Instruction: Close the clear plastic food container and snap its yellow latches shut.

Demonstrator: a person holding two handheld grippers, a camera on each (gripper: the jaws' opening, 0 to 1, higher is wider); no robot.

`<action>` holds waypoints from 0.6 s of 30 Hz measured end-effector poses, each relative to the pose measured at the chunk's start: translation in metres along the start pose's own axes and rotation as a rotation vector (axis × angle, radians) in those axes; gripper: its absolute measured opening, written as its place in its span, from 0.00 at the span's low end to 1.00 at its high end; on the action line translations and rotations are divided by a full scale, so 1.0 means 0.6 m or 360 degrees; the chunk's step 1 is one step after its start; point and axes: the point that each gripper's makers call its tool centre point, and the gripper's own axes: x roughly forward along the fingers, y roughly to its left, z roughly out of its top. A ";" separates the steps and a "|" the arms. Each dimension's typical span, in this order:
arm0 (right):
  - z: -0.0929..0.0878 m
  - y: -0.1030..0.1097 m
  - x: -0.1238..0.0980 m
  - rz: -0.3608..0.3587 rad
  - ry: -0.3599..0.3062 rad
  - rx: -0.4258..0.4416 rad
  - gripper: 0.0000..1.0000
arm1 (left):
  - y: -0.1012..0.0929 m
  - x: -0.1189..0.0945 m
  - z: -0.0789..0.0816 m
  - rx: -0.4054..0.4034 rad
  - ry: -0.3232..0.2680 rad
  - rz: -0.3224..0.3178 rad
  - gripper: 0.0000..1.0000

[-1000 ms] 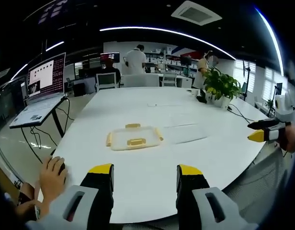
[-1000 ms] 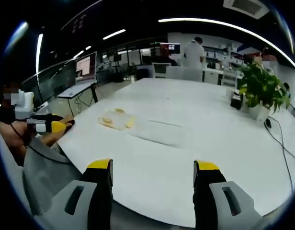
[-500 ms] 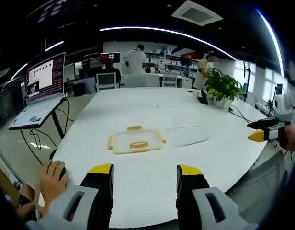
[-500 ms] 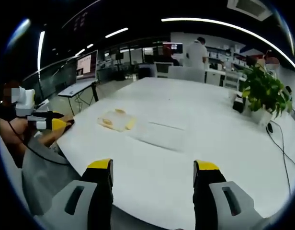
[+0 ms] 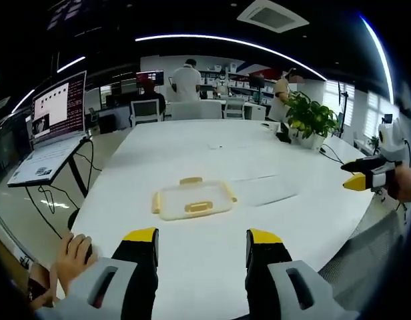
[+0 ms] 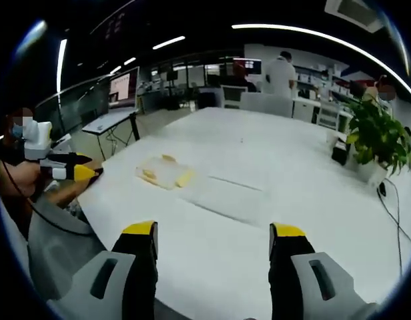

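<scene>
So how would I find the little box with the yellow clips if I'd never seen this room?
Look at the big white table. On its near part, ahead of the left hand-held gripper, lies a flat clear plastic container. Yellow latches on its edges set it apart from the pale flat sheet beside it.

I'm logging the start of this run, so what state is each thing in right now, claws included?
Left claw: open, holding nothing, short of the container.
Right claw: open, holding nothing, over the table.
Clear food container: flat on the white table, lid on it, untouched.
Yellow latches: showing at all four sides; snapped or not, cannot tell.
Laptop: open, screen lit.
Potted plant: upright.
</scene>
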 end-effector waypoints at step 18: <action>0.038 0.009 0.057 0.0069 0.0018 -0.0099 0.65 | 0.017 0.043 0.009 0.0029 0.0035 -0.0048 0.47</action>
